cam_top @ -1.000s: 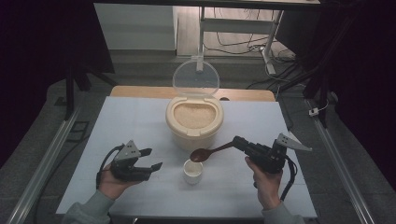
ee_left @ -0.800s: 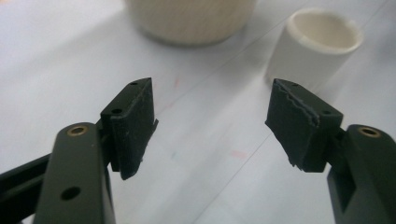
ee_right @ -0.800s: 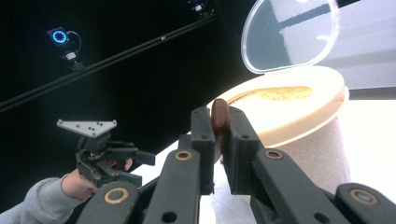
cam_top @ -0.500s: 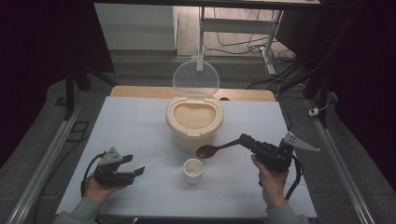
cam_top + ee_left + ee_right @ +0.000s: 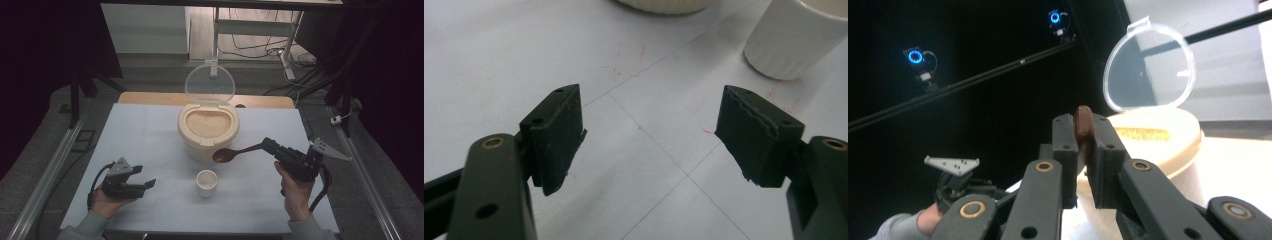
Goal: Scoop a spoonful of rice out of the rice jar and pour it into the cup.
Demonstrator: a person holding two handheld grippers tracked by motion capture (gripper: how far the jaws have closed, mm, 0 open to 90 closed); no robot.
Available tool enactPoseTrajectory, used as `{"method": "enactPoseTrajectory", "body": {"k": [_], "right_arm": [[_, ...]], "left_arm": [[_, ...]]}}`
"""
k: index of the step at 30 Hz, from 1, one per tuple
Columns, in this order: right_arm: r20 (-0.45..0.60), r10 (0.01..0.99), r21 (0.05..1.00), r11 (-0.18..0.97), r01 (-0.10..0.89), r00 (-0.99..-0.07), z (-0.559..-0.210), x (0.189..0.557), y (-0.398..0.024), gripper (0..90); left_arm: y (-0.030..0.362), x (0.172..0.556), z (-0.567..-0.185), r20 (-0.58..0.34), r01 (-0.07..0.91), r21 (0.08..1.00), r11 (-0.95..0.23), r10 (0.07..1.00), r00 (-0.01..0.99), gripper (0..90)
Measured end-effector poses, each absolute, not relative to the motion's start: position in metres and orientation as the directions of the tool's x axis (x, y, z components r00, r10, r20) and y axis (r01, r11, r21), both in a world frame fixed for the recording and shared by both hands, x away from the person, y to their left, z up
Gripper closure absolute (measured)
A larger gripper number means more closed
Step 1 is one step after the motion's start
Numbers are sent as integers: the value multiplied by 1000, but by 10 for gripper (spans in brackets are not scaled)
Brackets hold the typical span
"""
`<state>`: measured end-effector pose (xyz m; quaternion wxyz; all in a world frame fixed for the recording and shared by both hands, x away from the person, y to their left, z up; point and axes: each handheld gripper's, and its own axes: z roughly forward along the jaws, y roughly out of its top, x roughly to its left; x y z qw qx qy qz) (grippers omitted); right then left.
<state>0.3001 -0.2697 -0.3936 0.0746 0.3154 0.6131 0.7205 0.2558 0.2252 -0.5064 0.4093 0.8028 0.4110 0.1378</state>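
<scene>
Brown wooden spoon (image 5: 236, 152) is clamped by its handle in my right gripper (image 5: 270, 145), jaws pinched tight on it. You can see the handle end poking up between the pads in the right gripper view (image 5: 1083, 122). I'm holding it roughly level with the bowl hovering in front of the rice container (image 5: 208, 131), above the table (image 5: 145, 135) and a bit up and right of the little white cup (image 5: 206, 182). Can't tell if there's any rice in the spoon bowl from up here, it just looks dark.

Container is cream plastic, full of rice (image 5: 208, 123) nearly to the rim, with its clear round lid (image 5: 210, 84) flipped up and standing behind it, so the opening is free to dip into from my side. The cup sits just in front of the container, close enough that a scoop only has to travel a short way, which I guess is the whole point of parking it there.

My left gripper (image 5: 145, 185) is off to the left near the table's front edge, well apart from the cup, jaws spread wide with nothing in them. In the left gripper view the ribbed cup (image 5: 796, 37) is up at the top right, past the jaw tips. My guess is it's just staying clear of the spoon, ready to steady the cup if needed.
</scene>
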Motion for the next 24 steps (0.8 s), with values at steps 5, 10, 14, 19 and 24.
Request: {"method": "enactPoseTrajectory", "body": {"k": [5, 10, 14, 19, 24], "right_arm": [[372, 497, 924, -281, 260, -784, -382, 311, -268, 828], [362, 515, 928, -282, 245, -777, -370, 325, -260, 828], [355, 536, 932, -273, 240, -766, -364, 335, -252, 828], [347, 582, 936, -259, 237, -735, -360, 352, -248, 828], [334, 634, 943, -226, 246, -697, -359, 370, -240, 828]], "left_arm": [[225, 256, -507, -117, 549, 767, -331, 769, 628, 244], [226, 256, -507, -119, 551, 769, -324, 774, 622, 236], [226, 255, -509, -122, 558, 762, -329, 773, 622, 225], [226, 257, -512, -124, 565, 755, -333, 774, 621, 221], [226, 257, -514, -126, 570, 749, -337, 773, 622, 221]]}}
